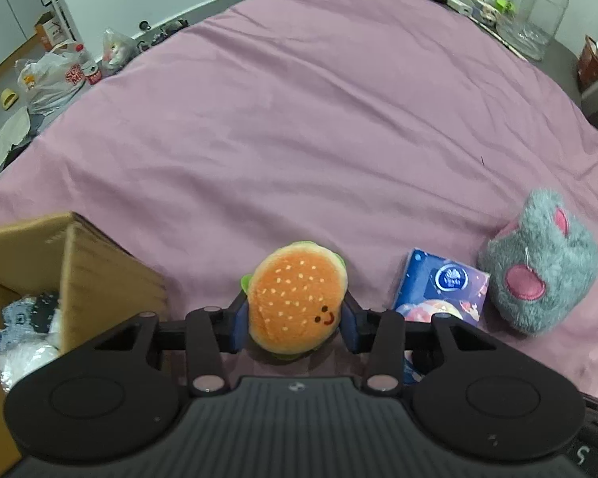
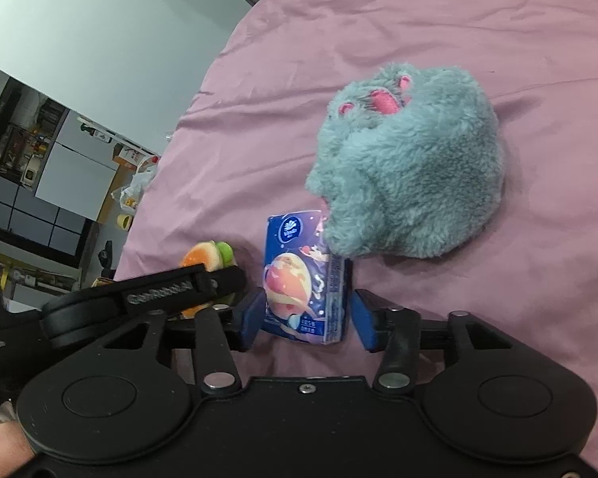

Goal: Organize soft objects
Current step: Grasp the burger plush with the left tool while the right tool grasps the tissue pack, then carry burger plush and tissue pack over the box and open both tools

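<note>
The left claw [image 1: 295, 318] squeezes the burger toy [image 1: 295, 298] just above the pink bed [image 1: 299, 119]. The right claw [image 2: 305, 314] is open around the tissue pack [image 2: 303, 279], its pads not pressing. Farther back lies the fluffy gray toy [image 2: 410, 167], touching the pack.

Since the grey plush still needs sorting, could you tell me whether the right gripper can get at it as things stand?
Probably not directly: the tissue pack sits between the right gripper's open jaws, directly in front of the grey plush.
</note>
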Tool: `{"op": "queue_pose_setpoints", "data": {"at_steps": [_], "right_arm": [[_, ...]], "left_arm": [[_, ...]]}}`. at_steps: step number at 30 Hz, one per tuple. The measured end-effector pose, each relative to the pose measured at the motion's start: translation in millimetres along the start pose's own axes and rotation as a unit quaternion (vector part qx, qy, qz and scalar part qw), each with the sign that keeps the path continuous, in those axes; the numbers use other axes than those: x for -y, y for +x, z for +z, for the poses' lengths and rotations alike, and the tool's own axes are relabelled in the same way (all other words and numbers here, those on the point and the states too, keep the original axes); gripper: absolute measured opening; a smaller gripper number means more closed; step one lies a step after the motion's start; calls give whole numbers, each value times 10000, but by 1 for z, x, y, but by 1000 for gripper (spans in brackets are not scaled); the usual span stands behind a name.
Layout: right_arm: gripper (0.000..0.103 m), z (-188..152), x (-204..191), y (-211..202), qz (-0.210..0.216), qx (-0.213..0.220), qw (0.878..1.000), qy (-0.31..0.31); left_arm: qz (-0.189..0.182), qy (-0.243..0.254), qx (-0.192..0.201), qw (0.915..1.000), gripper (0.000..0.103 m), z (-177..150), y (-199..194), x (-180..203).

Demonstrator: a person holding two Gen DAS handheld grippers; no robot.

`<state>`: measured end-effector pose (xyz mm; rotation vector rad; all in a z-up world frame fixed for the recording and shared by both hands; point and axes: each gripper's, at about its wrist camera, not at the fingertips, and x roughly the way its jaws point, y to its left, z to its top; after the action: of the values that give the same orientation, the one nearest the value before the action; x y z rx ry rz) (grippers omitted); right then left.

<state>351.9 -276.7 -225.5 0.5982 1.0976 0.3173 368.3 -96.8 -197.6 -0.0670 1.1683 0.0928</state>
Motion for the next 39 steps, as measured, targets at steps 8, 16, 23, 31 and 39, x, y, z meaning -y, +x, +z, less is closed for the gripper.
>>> {"op": "queue_pose_setpoints", "data": {"at_steps": [8,16,23,31,39], "right_arm": [[36,-4,-16,8,-285,104,9984,-487],[22,-9,-29,-4,-452,156,9954,-833],[21,-12,-48,-27,-366,426,9931,-1032],[21,-21,-73,-40,-362,623,9901,-1203],[21,-30,-104,-62,-224,876,9854,-1439]], "left_arm": [[-309,-121,364,9988,44,3,-33,-7],[-477,-173,690,9963,44,-2,-72,-23],[-357,-346,954,9942,44,-9,-106,-61],[-149,-577,1118,9919,44,-23,-131,-103],[-63,-762,992,9921,44,-43,-135,-136]]}}
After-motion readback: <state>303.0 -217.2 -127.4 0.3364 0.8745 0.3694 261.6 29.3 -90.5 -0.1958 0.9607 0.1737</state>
